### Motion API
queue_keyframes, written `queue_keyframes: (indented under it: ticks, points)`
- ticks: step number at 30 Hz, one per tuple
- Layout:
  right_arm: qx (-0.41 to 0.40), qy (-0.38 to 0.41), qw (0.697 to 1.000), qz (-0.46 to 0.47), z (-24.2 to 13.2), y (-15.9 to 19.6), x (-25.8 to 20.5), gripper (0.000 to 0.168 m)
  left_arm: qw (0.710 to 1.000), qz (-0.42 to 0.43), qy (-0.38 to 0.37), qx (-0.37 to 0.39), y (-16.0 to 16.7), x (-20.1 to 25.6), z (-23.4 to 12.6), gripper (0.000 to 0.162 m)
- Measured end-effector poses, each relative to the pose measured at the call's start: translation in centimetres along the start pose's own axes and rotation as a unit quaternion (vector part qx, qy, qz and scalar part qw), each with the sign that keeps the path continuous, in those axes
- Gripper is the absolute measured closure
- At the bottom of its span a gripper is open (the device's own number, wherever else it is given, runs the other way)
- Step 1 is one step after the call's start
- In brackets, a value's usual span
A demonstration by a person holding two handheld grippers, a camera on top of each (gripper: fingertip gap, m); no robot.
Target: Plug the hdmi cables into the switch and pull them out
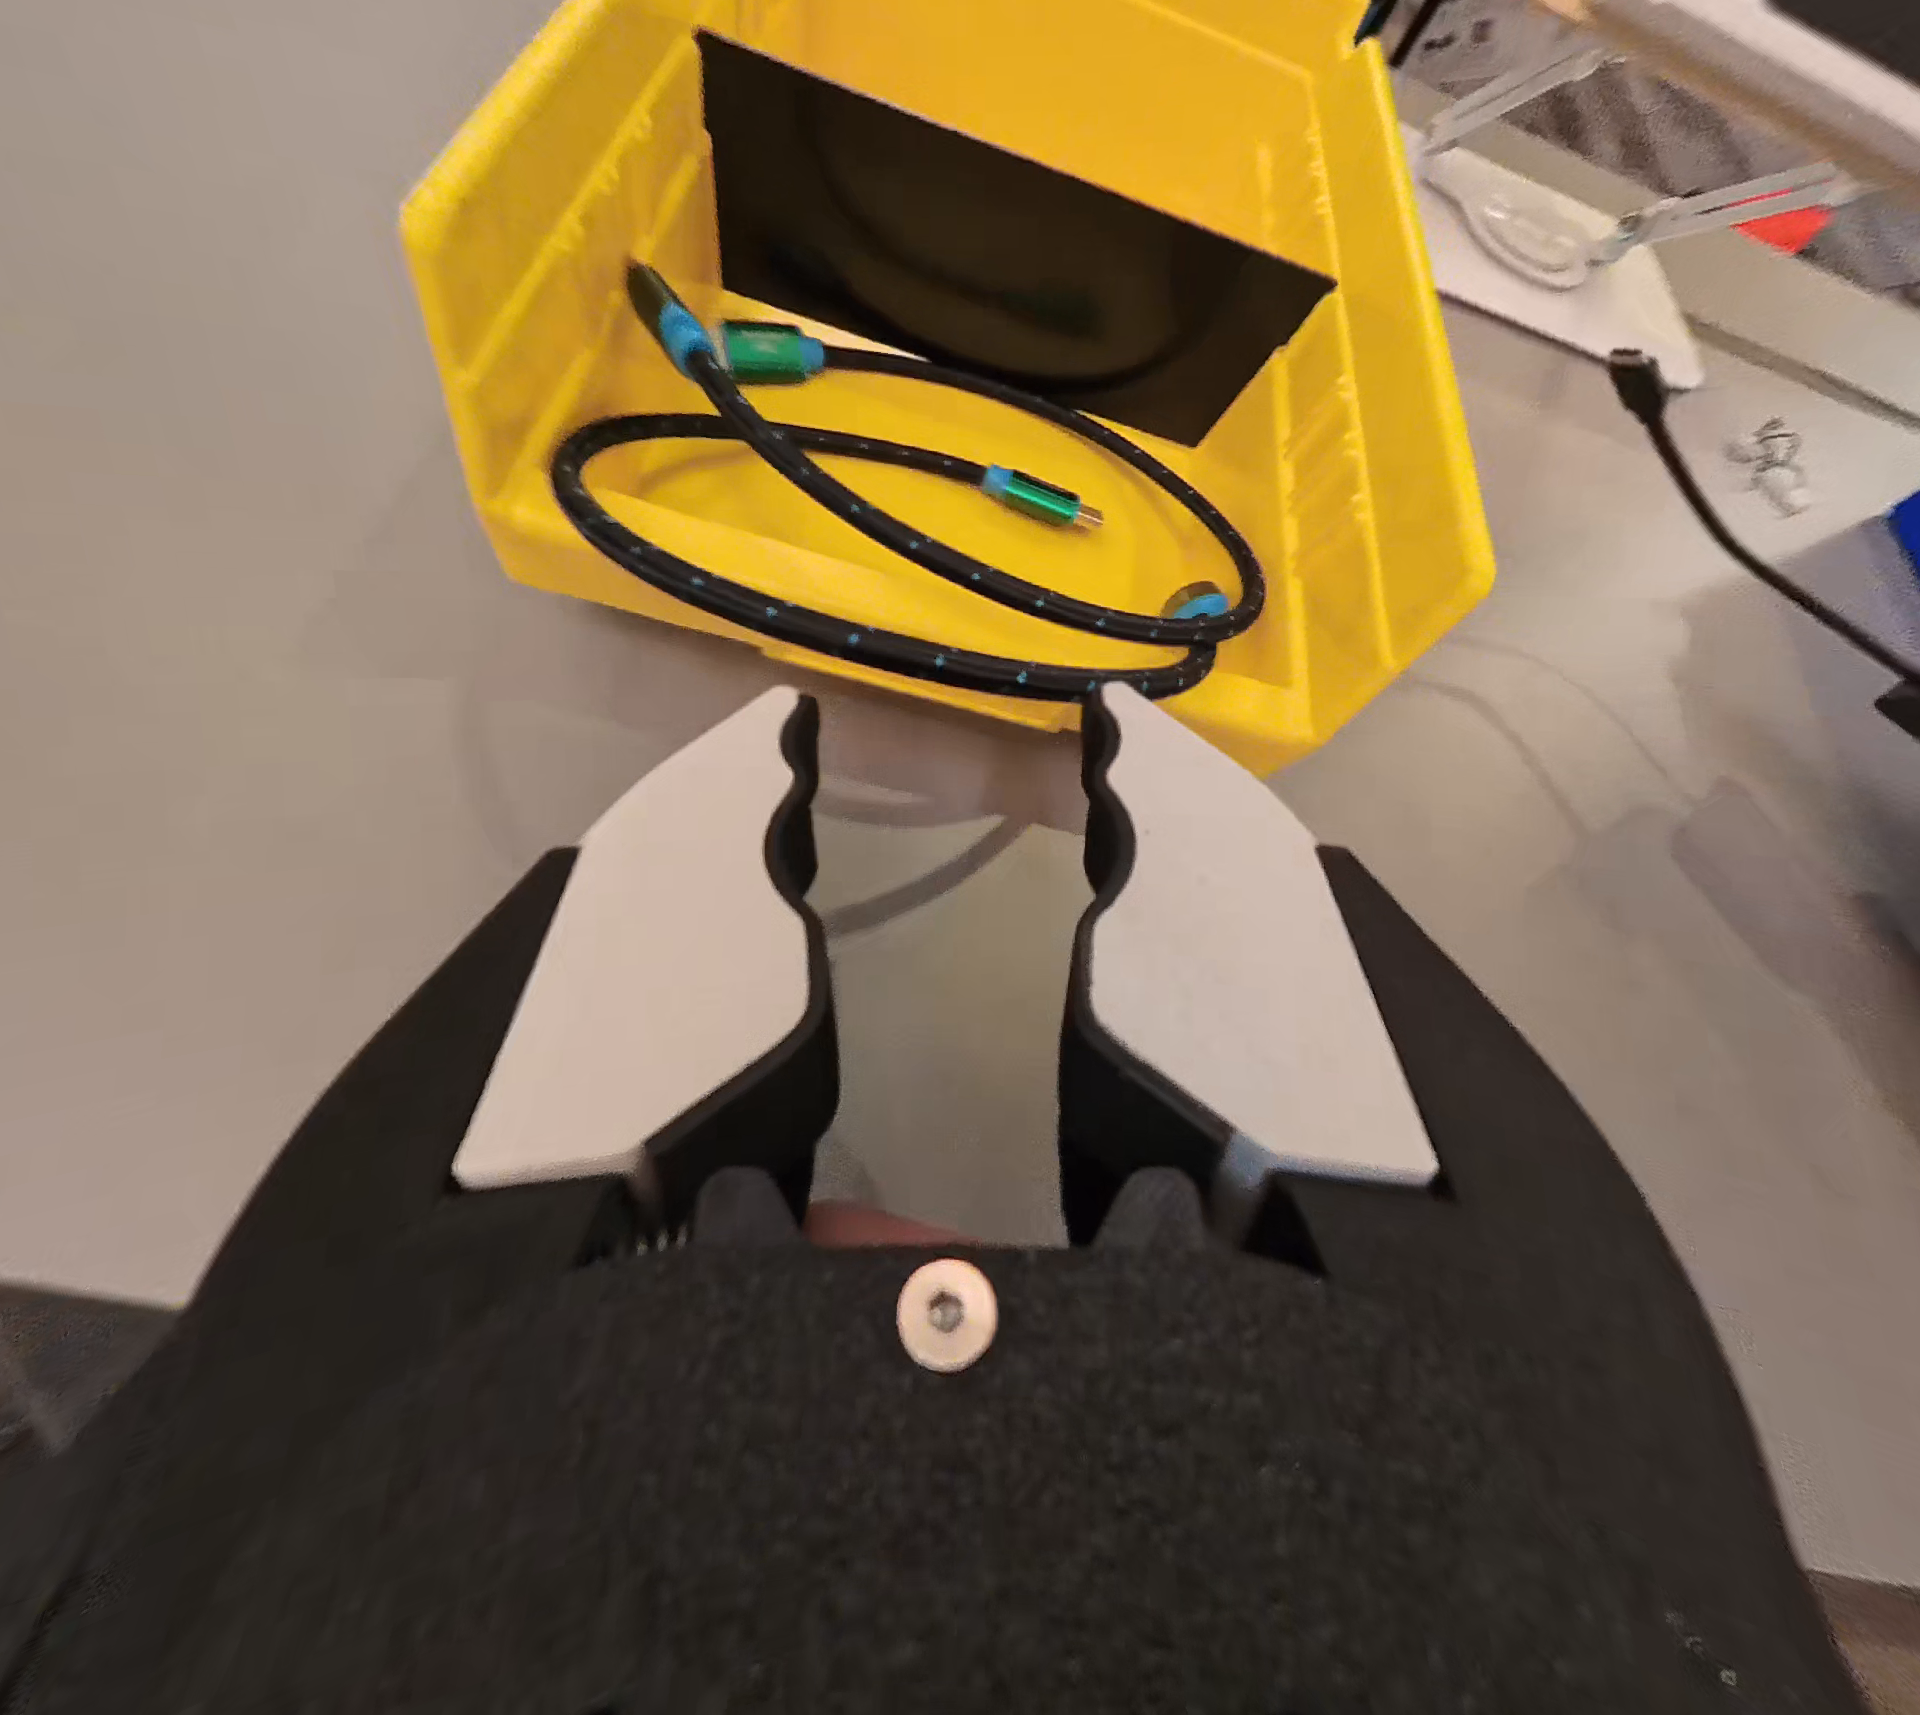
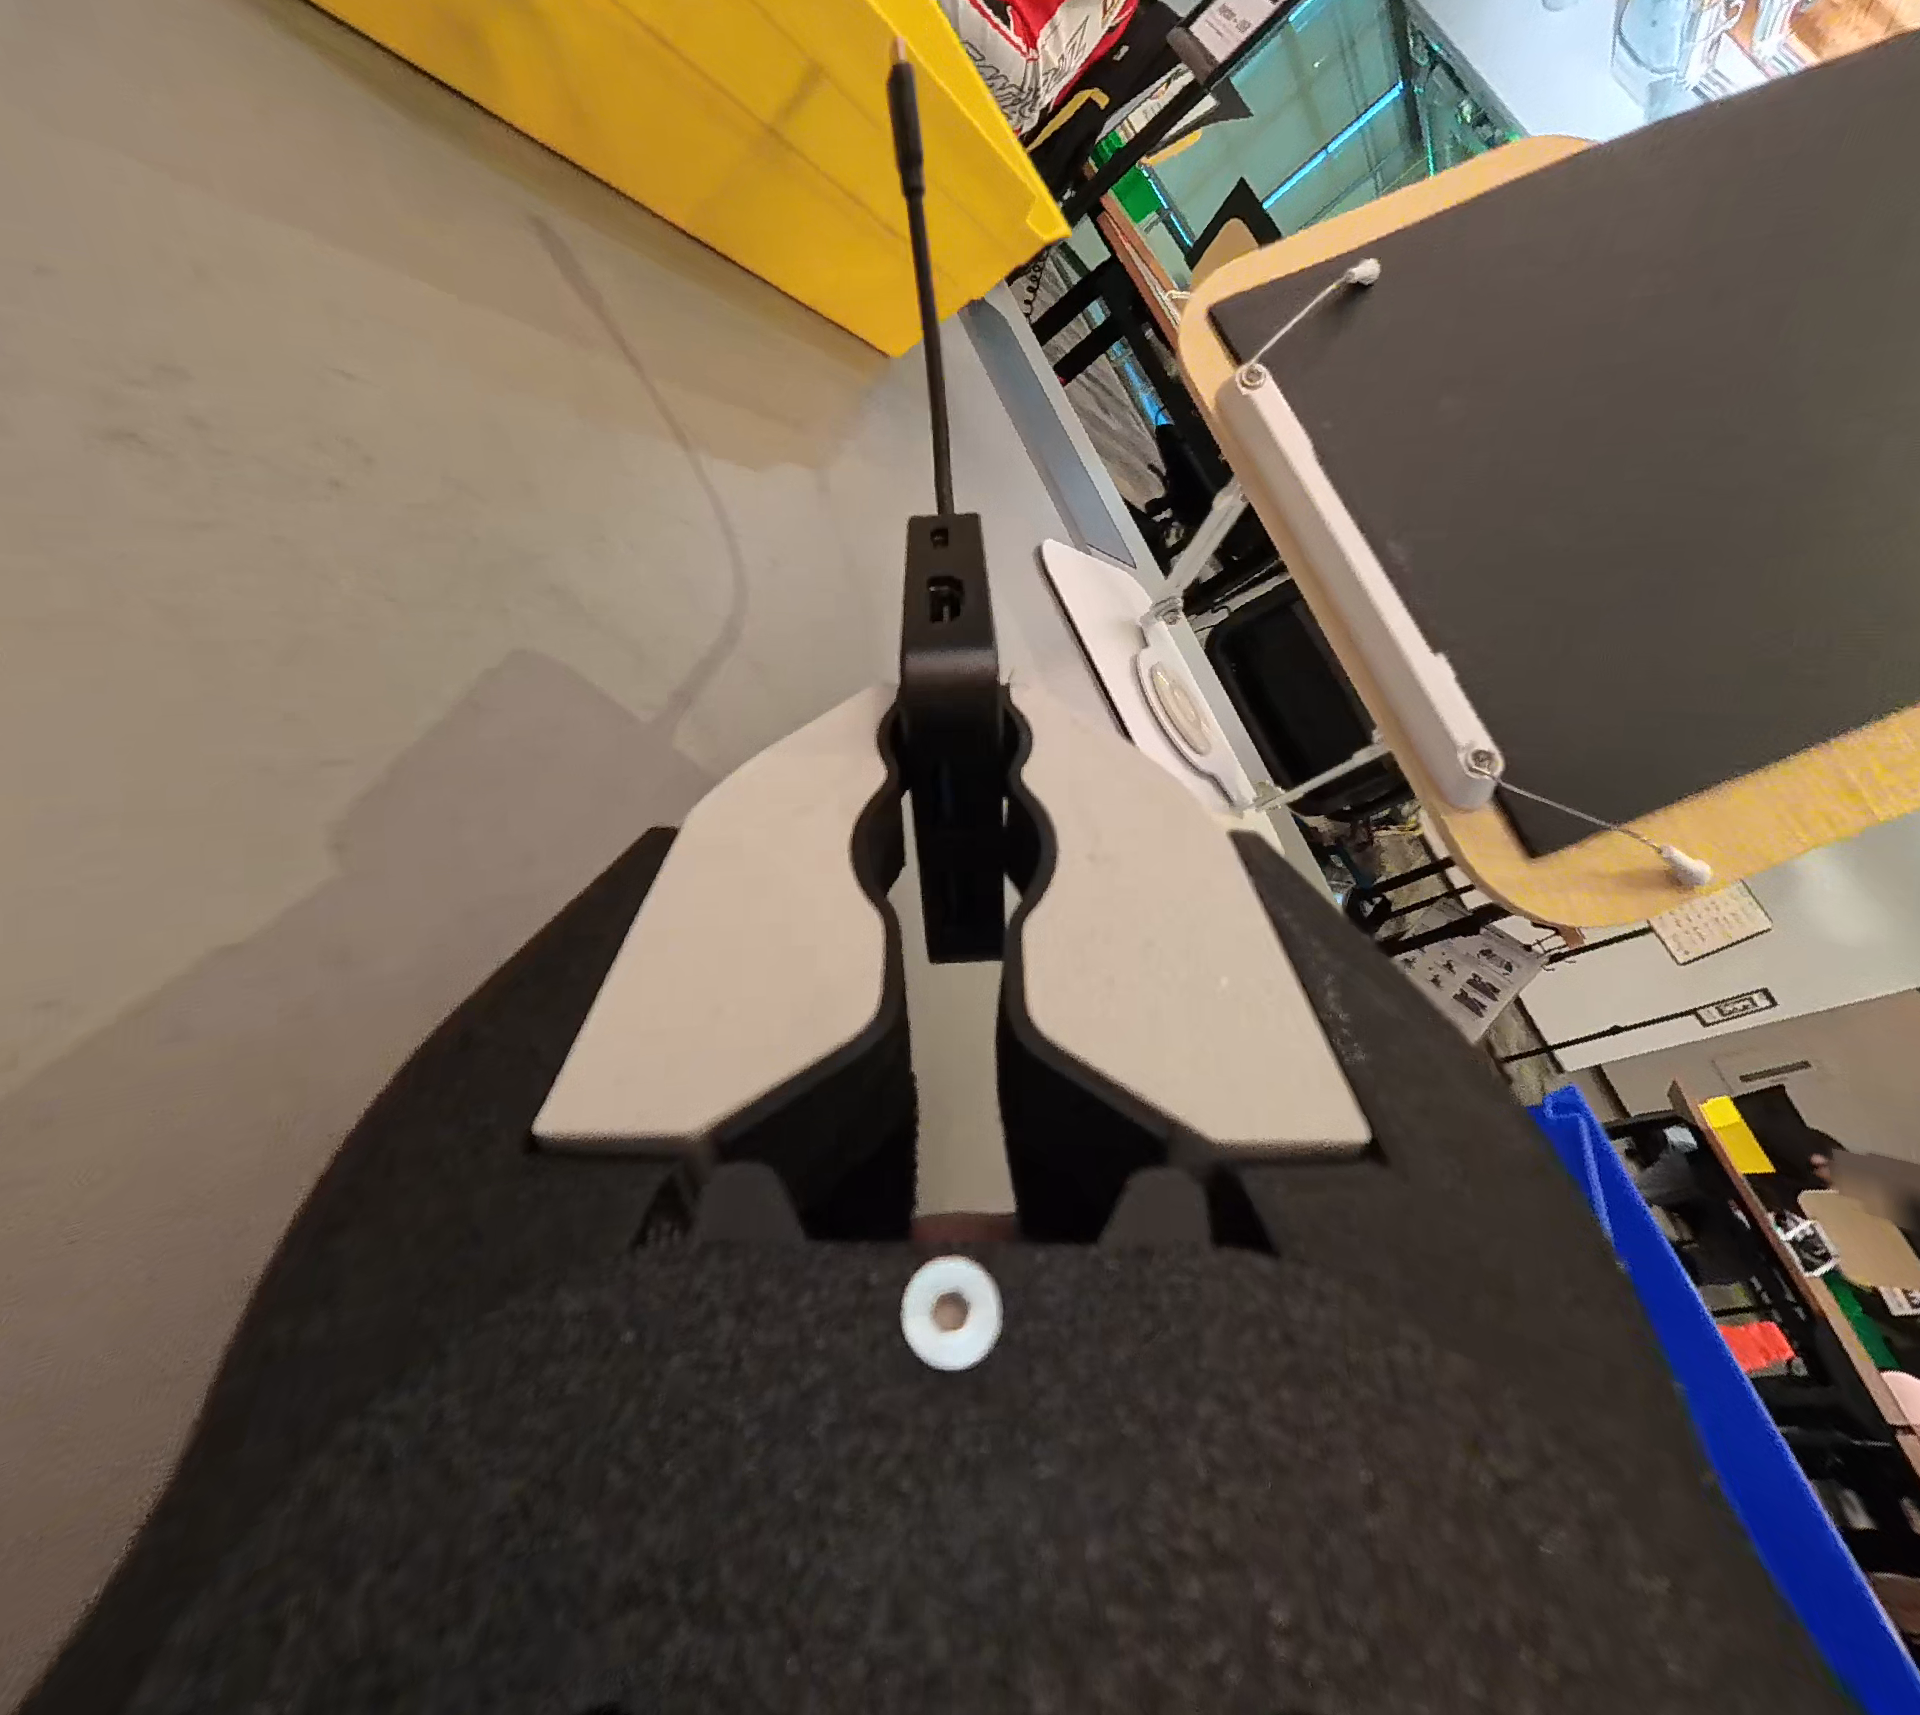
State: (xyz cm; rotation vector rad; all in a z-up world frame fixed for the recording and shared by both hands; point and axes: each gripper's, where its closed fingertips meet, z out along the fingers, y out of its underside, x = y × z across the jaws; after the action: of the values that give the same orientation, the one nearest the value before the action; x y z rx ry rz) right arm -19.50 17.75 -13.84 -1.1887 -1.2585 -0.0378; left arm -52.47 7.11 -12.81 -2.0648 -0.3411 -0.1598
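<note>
Between the right gripper's [image 2: 948, 735] two grey, scallop-edged fingers, right wrist view: a small black rectangular plastic HDMI switch [image 2: 943, 626], clamped edge-on with the jaws nearly closed against its sides. Small ports show on its upper narrow face, and a thin black lead [image 2: 928, 335] rises stiffly from its far end to a slim plug tip. Only this view shows the switch held; the left wrist view shows only a black cable and plug [image 1: 1652, 418] at the right edge, and whether it belongs to the switch cannot be told.

Left wrist view: the left gripper [image 1: 948, 715] hovers above the grey matte tabletop [image 1: 260, 522], jaws parted with a clear gap and nothing between them, fingertips just before the low front lip of a yellow moulded-plastic bin [image 1: 1382, 439] with ribbed walls. Inside lie black braided HDMI cables flecked with blue [image 1: 904, 626], looped in an oval on the bin floor; their connectors are metallic green with blue collars [image 1: 1039, 496]. One loop overhangs the front lip near the right fingertip. A glossy black divider panel [image 1: 997, 263] stands across the bin behind the cables.

The right view shows only the bin's outer yellow wall [image 2: 623, 55], not its contents. Beyond it appear a wood-edged black board [image 2: 1662, 439] and a blue plastic edge [image 2: 1683, 1353].
</note>
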Motion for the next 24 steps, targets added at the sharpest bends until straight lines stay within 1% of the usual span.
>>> queue_keyframes:
  ticks: [2,4,7,9,10,12,15,17,18,20,21,22,24]
  points:
    - [0.001,-0.001,1.0,-0.014,0.0,-0.1,-0.3,0.155,0.999,0.037,-0.022,0.001,-1.0,-0.3,-0.9,0.113]
    - [0.0,-0.002,1.0,-0.029,0.0,-0.2,-0.6,0.155,0.997,0.075,-0.015,-0.012,-2.4,0.1,-1.3,0.113]
    - [0.002,-0.005,0.999,-0.049,0.1,-0.4,-1.1,0.155,0.99,0.116,0.011,-0.074,-3.8,0.7,-0.3,0.112]
    - [0.002,-0.008,0.998,-0.059,0.1,-0.5,-1.4,0.155,0.982,0.136,0.003,-0.132,-4.1,0.1,1.1,0.111]
    - [0.002,-0.008,0.998,-0.062,0.1,-0.5,-1.5,0.155,0.976,0.148,-0.009,-0.159,-4.0,-0.5,2.0,0.109]
    - [0.003,-0.009,0.998,-0.063,0.1,-0.5,-1.5,0.155,0.969,0.149,-0.021,-0.195,-4.0,-1.5,3.7,0.108]
    - [0.002,-0.01,0.999,-0.054,0.0,-0.4,-1.3,0.155,0.968,0.1,-0.023,-0.229,-3.5,-2.6,5.6,0.11]
    - [0.0,-0.01,0.999,-0.046,0.0,-0.3,-1.2,0.155,0.963,0.091,-0.028,-0.252,-3.0,-3.4,6.5,0.11]
    - [-0.001,-0.011,0.999,-0.044,0.0,-0.2,-1.1,0.155,0.961,0.084,-0.029,-0.263,-2.6,-3.7,6.9,0.112]
    - [0.0,-0.014,0.999,-0.037,-0.1,-0.1,-1.1,0.155,0.958,0.067,-0.025,-0.278,-2.3,-4.1,7.7,0.126]
    - [0.001,-0.014,0.999,-0.033,-0.2,-0.1,-1.0,0.155,0.959,0.067,-0.035,-0.273,-2.5,-4.6,7.9,0.143]
    - [0.003,-0.015,0.999,-0.028,-0.2,-0.1,-0.9,0.155,0.961,0.069,-0.031,-0.268,-2.9,-4.8,8.0,0.147]
    - [0.003,-0.016,1.0,-0.019,-0.3,0.0,-0.7,0.155,0.966,0.062,-0.022,-0.251,-4.0,-4.5,8.0,0.149]
